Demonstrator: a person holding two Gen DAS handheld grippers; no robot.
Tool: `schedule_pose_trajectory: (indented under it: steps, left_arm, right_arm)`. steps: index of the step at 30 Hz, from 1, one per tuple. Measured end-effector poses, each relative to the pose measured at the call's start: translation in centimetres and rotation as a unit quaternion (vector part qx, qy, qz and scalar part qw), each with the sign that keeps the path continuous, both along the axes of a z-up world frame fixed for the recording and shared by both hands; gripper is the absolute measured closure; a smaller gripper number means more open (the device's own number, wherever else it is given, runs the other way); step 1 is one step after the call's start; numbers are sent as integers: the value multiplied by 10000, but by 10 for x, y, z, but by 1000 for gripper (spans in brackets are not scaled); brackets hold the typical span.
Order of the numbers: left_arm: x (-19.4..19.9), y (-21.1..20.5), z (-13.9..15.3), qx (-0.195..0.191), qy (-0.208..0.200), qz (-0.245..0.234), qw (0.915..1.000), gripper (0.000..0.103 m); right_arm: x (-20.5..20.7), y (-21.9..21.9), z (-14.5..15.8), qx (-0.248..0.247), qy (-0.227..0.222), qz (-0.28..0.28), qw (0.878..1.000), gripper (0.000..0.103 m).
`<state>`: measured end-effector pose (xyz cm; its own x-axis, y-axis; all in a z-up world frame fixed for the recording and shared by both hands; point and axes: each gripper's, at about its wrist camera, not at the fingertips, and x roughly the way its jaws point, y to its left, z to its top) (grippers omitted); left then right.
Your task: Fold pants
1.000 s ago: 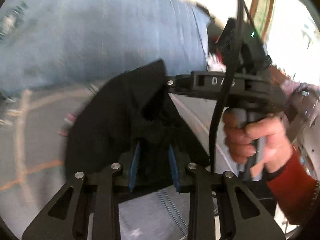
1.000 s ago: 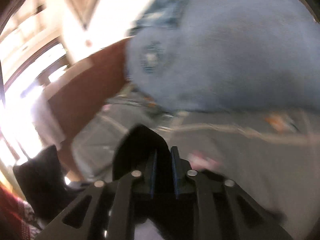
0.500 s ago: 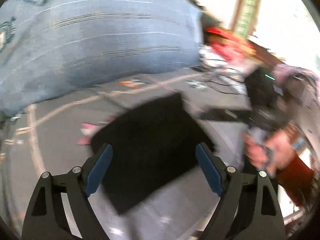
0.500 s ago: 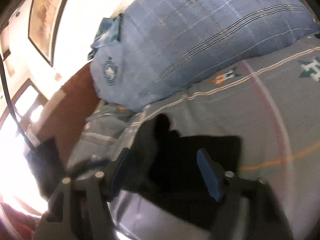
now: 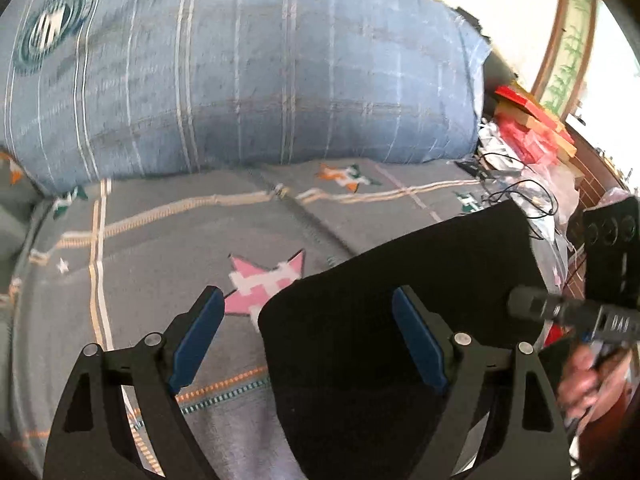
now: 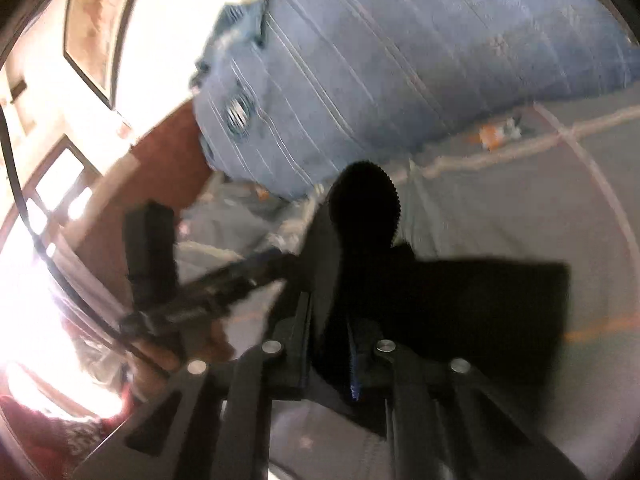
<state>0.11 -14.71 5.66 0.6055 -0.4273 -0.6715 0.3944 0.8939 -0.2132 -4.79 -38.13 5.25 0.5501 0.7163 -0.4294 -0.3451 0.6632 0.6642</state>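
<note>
Left wrist view
Left gripper: jaws spread wide, blue pads apart, nothing pinched; the left pad is over bare bedcover, the right pad over the pants.
Pants: black, folded into a flat slab, lying on the bedcover at lower right; the near edge runs under the right finger.
Bedcover: grey, with tan stripes, a pink star just left of the pants and an orange-green one further back.
Pillow: big, blue plaid, lying across the back of the bed, well apart from the pants.
Right gripper: seen from the side at the right edge of the pants, held by a hand; whether its tip touches the cloth cannot be told here.
Clutter: red boxes and cables behind the pants, at right.

Right wrist view
Right gripper: jaws closing, nearly together, with a bunched piece of the pants between them; a dark lobe of cloth stands up above the fingers.
Rest of pants: spread flat to the right on the bedcover.
Left gripper: blurred, at left, state not readable here.
Pillow: behind, upper middle.
</note>
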Motion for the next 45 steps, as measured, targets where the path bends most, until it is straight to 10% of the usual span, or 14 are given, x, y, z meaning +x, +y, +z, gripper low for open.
schedule_pose_trajectory:
  steps: [8,16,29,45]
  left_arm:
    - [0,-52,-30,416,157,-133,9989,17]
    - [-1,-57,-17,317,122,-155,9993,17]
    - [7,-66,-31,598,212,104,9979,16]
    - [-6,-67,-8,463,135,350,9982,16]
  right_arm:
    - [-12,-34,-36,-933,578,-774,9909,94]
    - [-28,-41,-10,-1210,117,-888,9886,95]
    - [-11,-58,-40,-1192,652,-1085,9848,84]
    - [-11,-24,-5,-1592,-79,-1056,9816,82]
